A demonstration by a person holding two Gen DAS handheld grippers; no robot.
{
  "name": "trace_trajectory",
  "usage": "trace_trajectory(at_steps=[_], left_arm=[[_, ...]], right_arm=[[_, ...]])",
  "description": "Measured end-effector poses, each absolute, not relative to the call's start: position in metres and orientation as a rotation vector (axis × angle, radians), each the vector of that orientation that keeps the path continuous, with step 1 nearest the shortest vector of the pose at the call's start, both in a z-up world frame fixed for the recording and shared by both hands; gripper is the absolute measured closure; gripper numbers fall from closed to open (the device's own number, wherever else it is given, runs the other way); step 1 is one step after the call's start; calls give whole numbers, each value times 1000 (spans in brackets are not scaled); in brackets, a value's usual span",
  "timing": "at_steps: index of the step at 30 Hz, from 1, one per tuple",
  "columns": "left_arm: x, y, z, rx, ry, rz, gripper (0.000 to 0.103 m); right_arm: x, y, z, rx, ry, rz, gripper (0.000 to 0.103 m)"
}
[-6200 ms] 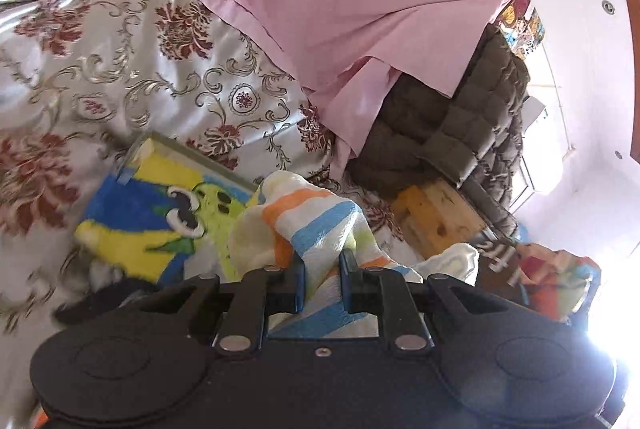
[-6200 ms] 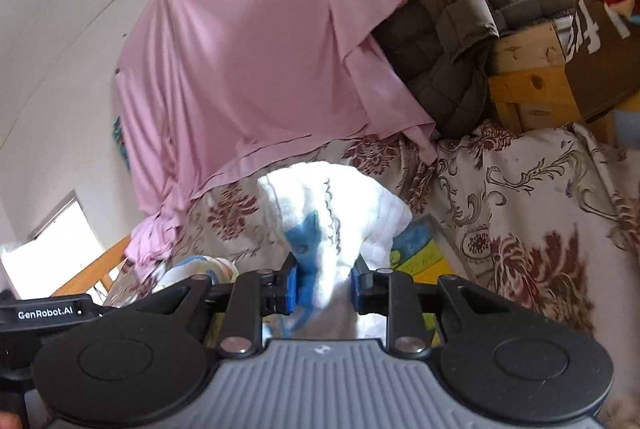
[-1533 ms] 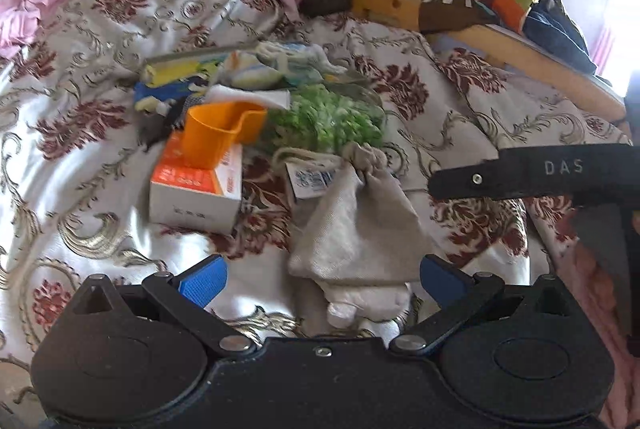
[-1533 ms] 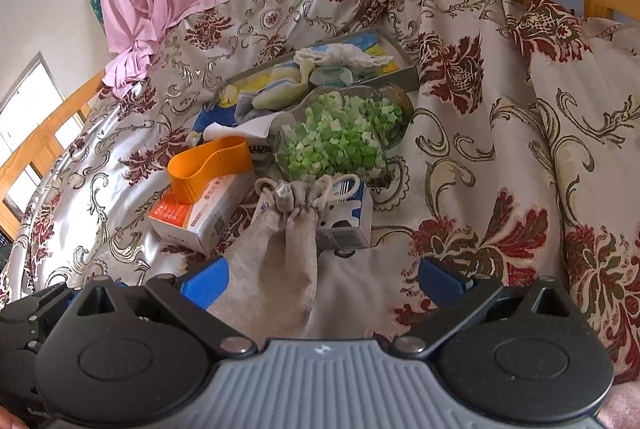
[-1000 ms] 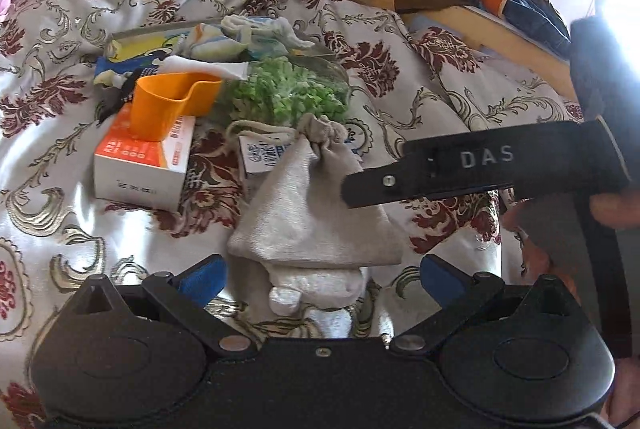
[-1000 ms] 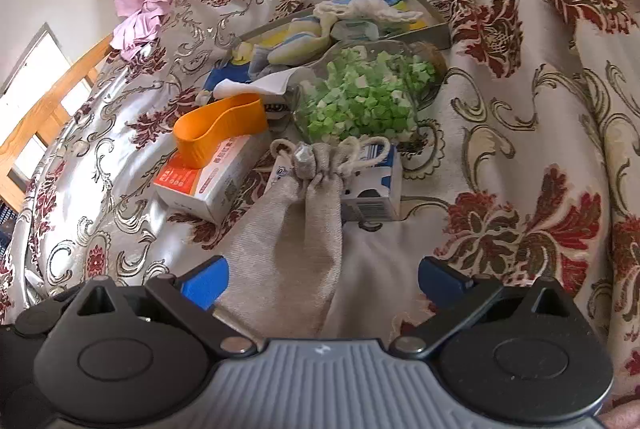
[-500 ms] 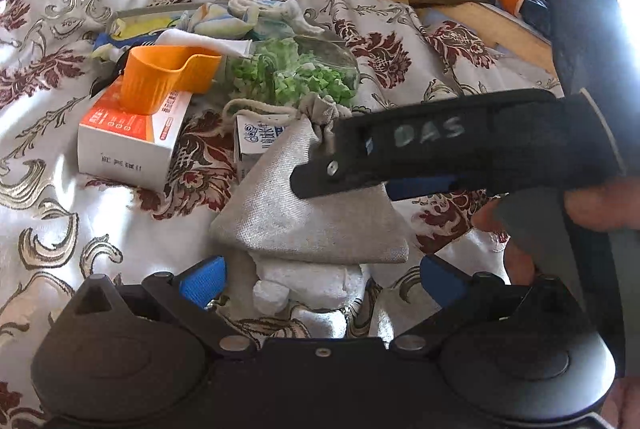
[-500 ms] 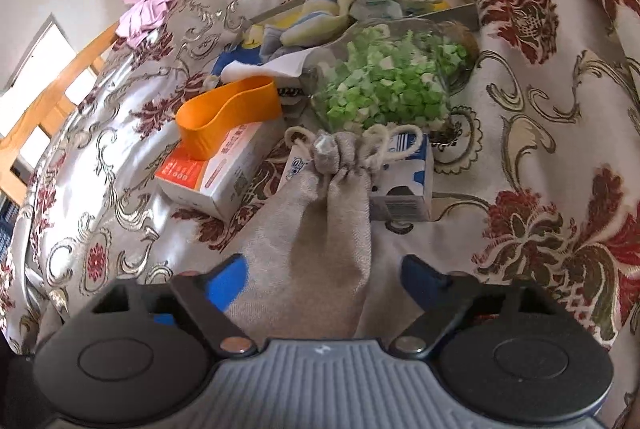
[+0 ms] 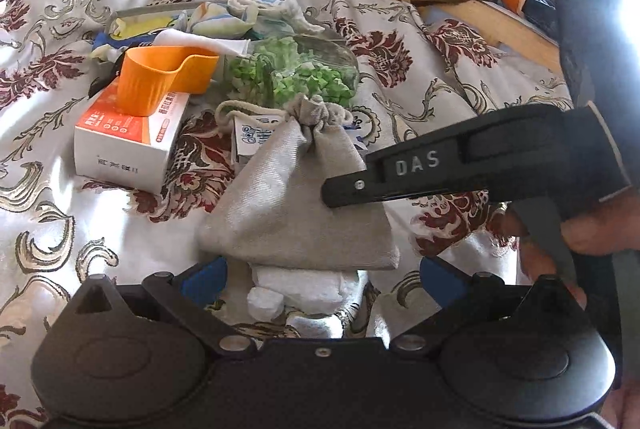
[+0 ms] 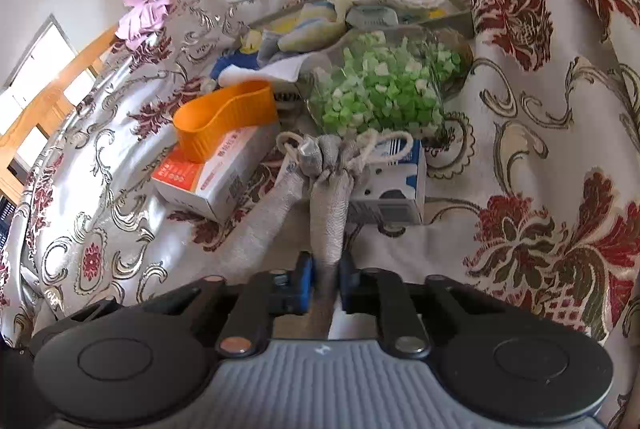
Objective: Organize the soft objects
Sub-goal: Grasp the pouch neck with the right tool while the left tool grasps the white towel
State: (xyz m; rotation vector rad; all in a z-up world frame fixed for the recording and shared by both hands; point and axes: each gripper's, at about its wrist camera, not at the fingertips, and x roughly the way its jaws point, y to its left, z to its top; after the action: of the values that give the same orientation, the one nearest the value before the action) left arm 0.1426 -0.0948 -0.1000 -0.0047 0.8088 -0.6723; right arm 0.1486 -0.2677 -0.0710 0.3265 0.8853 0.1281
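Note:
A grey drawstring pouch (image 9: 288, 205) lies on the patterned bedspread, its tied neck pointing away from me. My right gripper (image 10: 326, 275) is closing its jaws, and the blue pads pinch a fold of the pouch (image 10: 328, 205) between them. In the left wrist view it reaches in from the right (image 9: 334, 193) onto the pouch's side. My left gripper (image 9: 320, 277) stands open just before the pouch's near edge. A white towel lump (image 9: 296, 289) lies between its fingers, untouched.
Behind the pouch are a blue-and-white carton (image 10: 396, 185), a clear bag of green bits (image 10: 380, 89), and an orange cup (image 10: 228, 117) on a white-and-orange box (image 10: 212, 181). A grey tray (image 10: 464, 17) farther back holds folded cloths. A wooden bed rail (image 9: 500, 21) borders the right.
The right gripper's jaws went from wide open to pinched on the grey pouch, bunching its cloth into a ridge. The left gripper stayed open and almost still.

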Motion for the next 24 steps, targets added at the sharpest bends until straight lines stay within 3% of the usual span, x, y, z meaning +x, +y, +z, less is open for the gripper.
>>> trace_trajectory(at_steps=[11,16,19,24], left_arm=[[146,-92,-100,-16,826,-660,1],[155,-110,-100,31,848,-722,1],[159,-118,-101,44,869,-730,4],[166,-107,-108,-36,887,-695,17]], right_arm=[[128,-278,-50,273,695,-88,94],[135,-286,-56,296,746,-141,94],[137,-289,-60,320,765,-141,88],[137,-294,-64,368,787,-136,80]])
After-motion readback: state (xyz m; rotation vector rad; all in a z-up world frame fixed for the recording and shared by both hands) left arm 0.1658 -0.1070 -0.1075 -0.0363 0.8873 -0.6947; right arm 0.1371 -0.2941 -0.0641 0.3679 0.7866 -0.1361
